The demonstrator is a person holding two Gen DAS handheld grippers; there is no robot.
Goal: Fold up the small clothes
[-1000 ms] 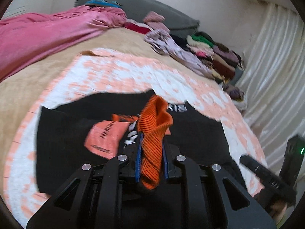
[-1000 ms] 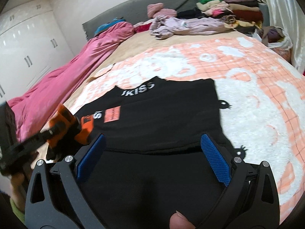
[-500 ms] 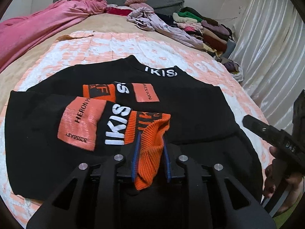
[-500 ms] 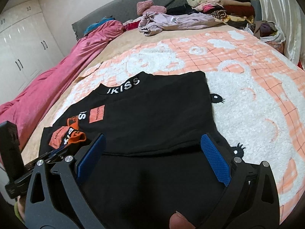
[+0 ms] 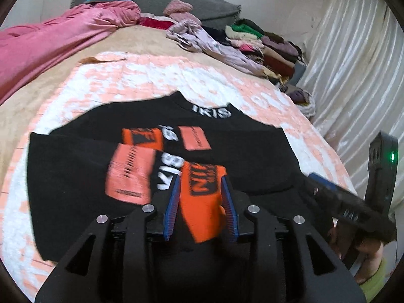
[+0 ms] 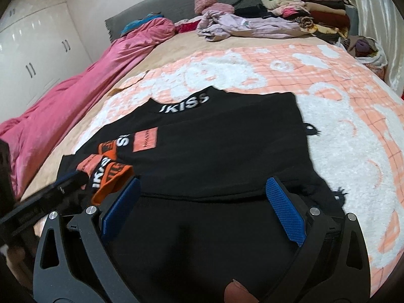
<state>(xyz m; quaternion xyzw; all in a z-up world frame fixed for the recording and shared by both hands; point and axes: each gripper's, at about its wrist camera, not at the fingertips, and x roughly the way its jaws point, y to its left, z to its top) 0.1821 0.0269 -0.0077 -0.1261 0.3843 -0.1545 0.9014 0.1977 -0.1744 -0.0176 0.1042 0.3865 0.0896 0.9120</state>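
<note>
The left gripper [image 5: 200, 197] pointed down at the bed, and its jaws had just been opening: the blue pads [image 5: 172, 209] stood a little apart with the orange ribbed cuff [image 5: 202, 202] of the sleeve between them, and a narrow gap seemed to show on each side of the cuff, so they did not seem to press on it. The cuff belonged to a black sweater [image 6: 214, 151] that lay flat on the peach and white blanket [image 6: 353, 131], with its white lettered collar [image 6: 185, 103] on the far side and its hem near the cameras. The sleeve was folded inward over the front of the sweater, so the orange patches [image 5: 131, 171] and white letters lay on top of the black body. The right gripper [image 6: 202, 194] was wide open above the near hem of the sweater, and nothing was held between its blue pads [image 6: 285, 209]; a fingertip [image 6: 237, 295] of the person showed at the bottom edge of that view. In the left wrist view the right gripper [image 5: 348, 202] appeared at the right side, with a hand [image 5: 363, 247] under it and a green light [image 5: 392, 156] on its body. Farther away on the bed were a pink duvet [image 6: 75, 101], a crumpled lilac garment [image 6: 252, 25] and a pile of folded clothes [image 6: 315, 7], just beside a grey headboard [image 6: 189, 2]. White wardrobe doors [image 6: 32, 58] stood at the left and a pale curtain [image 5: 353, 63] hung at the right
</note>
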